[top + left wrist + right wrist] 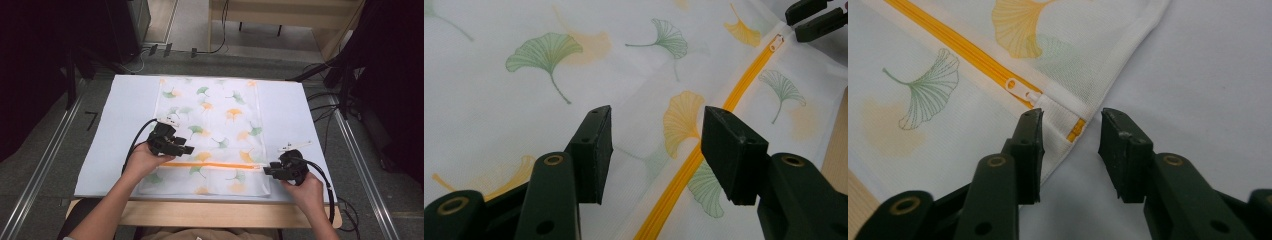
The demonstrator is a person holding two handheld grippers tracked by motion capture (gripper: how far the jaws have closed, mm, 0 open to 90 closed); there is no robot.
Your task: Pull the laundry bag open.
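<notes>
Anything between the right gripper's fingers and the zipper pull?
Nothing but bag: in the right gripper view, a bare strip of white hem separates the open right gripper from the zipper pull.

Counted: one white mesh bag (210, 130) with ginkgo-leaf print; one orange zipper (210, 164) on it, with one white pull tab (1020, 87). Two hand-held grippers: left (187, 148), right (266, 170). One worktop (120, 125).

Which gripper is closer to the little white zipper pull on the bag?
The right gripper. Its open jaws sit just beside the zipper pull at the bag's edge, holding nothing. The left gripper hovers open over the orange zipper, far along from the pull.
</notes>
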